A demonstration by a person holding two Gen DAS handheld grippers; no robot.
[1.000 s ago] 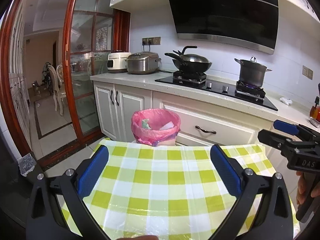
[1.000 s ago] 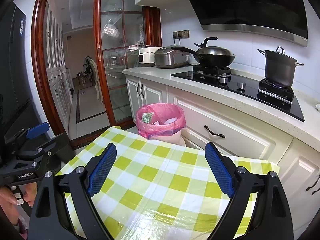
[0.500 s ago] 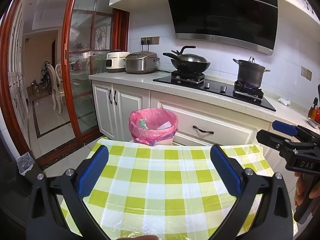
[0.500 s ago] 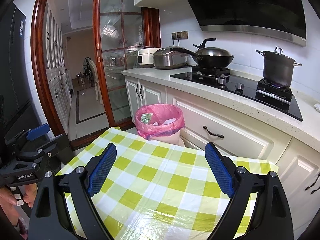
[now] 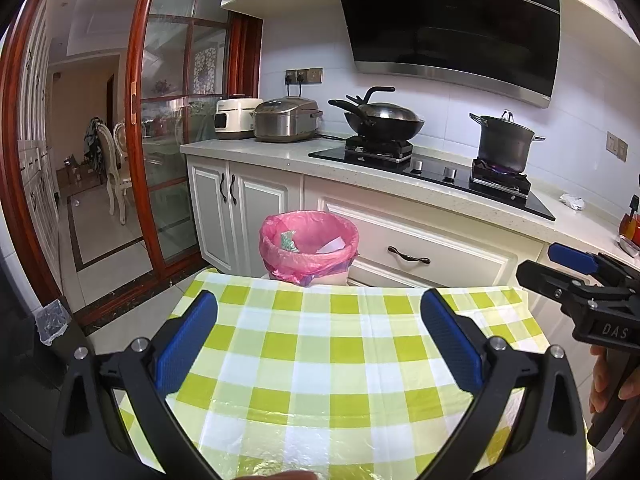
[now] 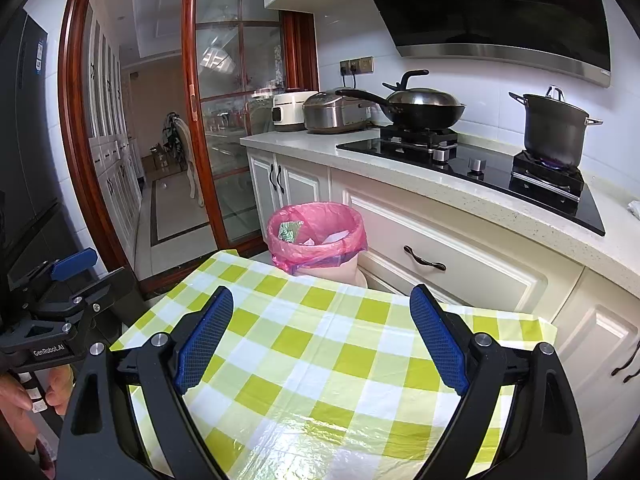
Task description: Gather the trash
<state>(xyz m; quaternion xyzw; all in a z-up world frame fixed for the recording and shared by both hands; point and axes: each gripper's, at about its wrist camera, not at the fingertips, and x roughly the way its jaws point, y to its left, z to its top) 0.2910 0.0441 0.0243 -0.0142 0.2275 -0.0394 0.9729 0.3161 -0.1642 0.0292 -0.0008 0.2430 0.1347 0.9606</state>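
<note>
**Kitchen table bare, both grippers spread above it**

Checked green-and-white cloth covers the table (image 5: 320,360), and above it the left gripper (image 5: 320,344) hangs with its blue pads wide apart, nothing between them. To its right the right gripper (image 6: 322,340) is likewise spread and empty over the same cloth; a hand (image 5: 612,380) shows at its grip. Just past the table's far edge stands a trash bin (image 5: 308,246) lined with a pink bag, with a green wrapper (image 6: 290,231) and white paper inside. Behind it run white cabinets, a stovetop with a wok (image 5: 380,120) and a pot (image 5: 504,144), and a crumpled white scrap (image 5: 572,201) on the counter.
</note>
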